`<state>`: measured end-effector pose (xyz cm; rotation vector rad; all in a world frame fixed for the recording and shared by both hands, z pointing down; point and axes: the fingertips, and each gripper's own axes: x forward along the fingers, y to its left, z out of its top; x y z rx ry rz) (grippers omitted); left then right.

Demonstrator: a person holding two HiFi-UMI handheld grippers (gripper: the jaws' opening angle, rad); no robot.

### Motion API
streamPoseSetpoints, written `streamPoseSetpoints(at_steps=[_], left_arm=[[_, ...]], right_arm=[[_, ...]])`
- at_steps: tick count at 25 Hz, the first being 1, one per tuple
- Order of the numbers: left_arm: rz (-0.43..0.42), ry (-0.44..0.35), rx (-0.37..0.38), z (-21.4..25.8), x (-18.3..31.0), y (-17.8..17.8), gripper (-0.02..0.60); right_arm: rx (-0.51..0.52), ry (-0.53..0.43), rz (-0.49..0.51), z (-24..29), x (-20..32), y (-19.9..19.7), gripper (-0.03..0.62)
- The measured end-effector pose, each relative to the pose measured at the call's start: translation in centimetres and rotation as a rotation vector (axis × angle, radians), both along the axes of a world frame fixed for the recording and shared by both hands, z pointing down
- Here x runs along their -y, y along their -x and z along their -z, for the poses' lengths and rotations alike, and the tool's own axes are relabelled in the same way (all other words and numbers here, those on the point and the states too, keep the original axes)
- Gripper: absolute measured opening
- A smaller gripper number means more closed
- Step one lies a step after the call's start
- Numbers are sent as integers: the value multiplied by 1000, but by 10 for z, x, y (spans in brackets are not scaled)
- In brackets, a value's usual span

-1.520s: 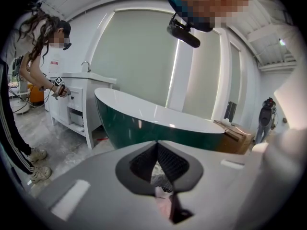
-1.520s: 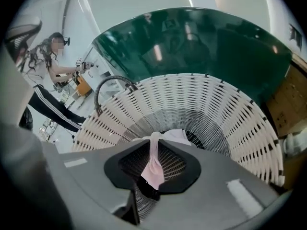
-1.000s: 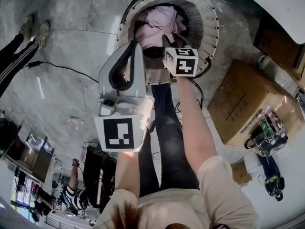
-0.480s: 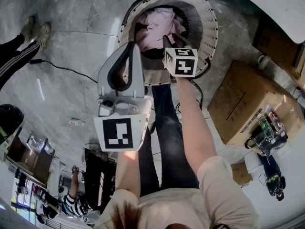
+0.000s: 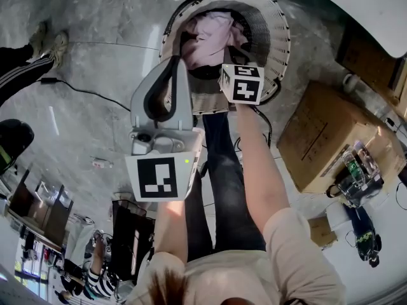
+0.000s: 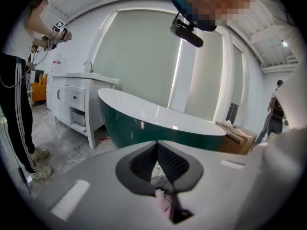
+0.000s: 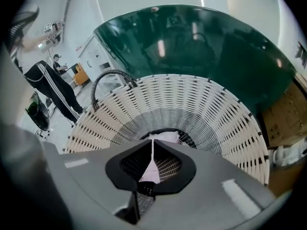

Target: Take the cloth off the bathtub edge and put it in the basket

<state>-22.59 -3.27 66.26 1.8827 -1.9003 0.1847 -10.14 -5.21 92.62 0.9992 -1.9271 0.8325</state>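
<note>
cloth: pale pink cloth [image 5: 213, 33] lies crumpled inside white woven basket [image 5: 280, 40], just beyond right gripper [image 5: 224, 54] | right gripper: jaws just closed together; nothing between | left gripper [image 5: 180, 61]: jaws together; above basket's near rim

Grey mottled floor [image 5: 95, 81]; a cardboard box [image 5: 331, 135] at right; white vanity cabinet [image 6: 72, 97] before tall frosted windows [image 6: 139, 56].

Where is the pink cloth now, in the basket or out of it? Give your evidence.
In. The pink cloth lies crumpled at the bottom of the white woven basket, well below its rim.
</note>
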Motion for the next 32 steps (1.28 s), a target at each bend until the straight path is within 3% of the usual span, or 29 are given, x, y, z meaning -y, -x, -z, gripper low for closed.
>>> streamPoseSetpoints(at_steps=[18,25,32], left_arm=[[-6,-36,-1,25,1,-2,2],[-11,-86,9,61,0,6,2],[-74,-139,41,102,-16,2,2]], right_arm=[[29,-57,-39,38,10,-5,-3],[54,-114,-61,80,1,-6,-3],[112,-194,-90,148,-12,-3,-3]])
